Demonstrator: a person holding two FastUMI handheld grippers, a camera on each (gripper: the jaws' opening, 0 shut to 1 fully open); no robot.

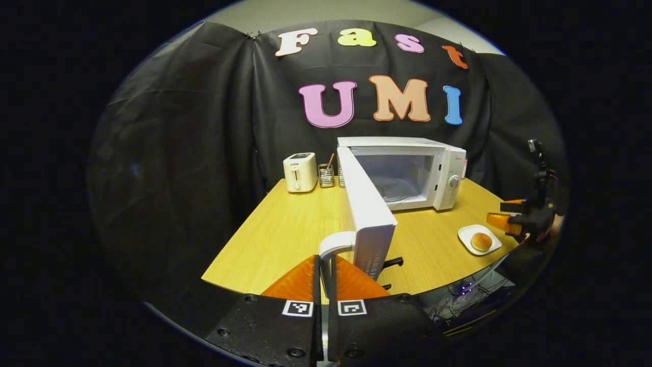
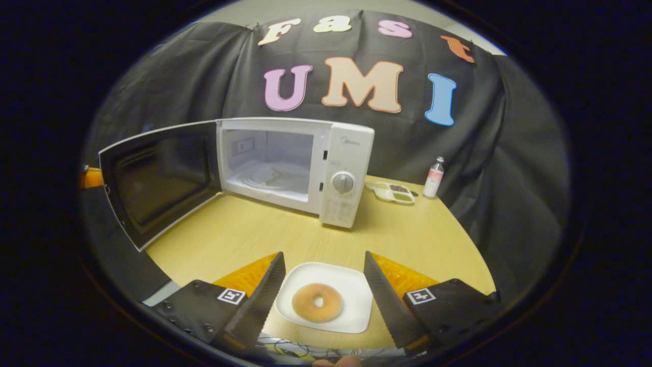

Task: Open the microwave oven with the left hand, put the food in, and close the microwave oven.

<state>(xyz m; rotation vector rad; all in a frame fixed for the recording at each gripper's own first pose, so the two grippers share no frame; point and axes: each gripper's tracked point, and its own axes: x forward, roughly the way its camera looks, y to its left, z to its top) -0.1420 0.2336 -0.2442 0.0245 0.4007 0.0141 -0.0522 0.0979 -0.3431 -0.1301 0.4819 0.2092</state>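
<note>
— Left gripper view first: what has the left gripper (image 1: 326,265) got?
— Its two fingers are pressed onto the white handle (image 1: 337,243) of the microwave door (image 1: 365,204), which stands swung wide toward the camera. The microwave (image 1: 407,173) sits at the far side of the wooden table (image 1: 285,234) with its cavity open.
— Any writing?
— A small logo on the control panel and one on the toaster (image 1: 300,172), both too small to read. Square marker tags sit on the gripper body.
— What else is around?
— A small wire holder (image 1: 326,175) just right of the toaster. Near the right edge, a white plate (image 1: 479,239) carries a bun, with the right gripper (image 1: 504,214) close beside it. The open door stands between the left gripper and the plate.
— Right gripper view?
— Here the right gripper (image 2: 322,285) has its jaws spread wide on either side of the plate (image 2: 351,306), touching neither it nor the ring-shaped bun (image 2: 317,302). Beyond is the microwave (image 2: 346,173), its door (image 2: 158,178) hanging open to the left.
— Labels?
— A faint brand mark above the dial; I cannot make it out. Far right stand a small bottle (image 2: 434,177) and a shallow tray (image 2: 395,192).
</note>
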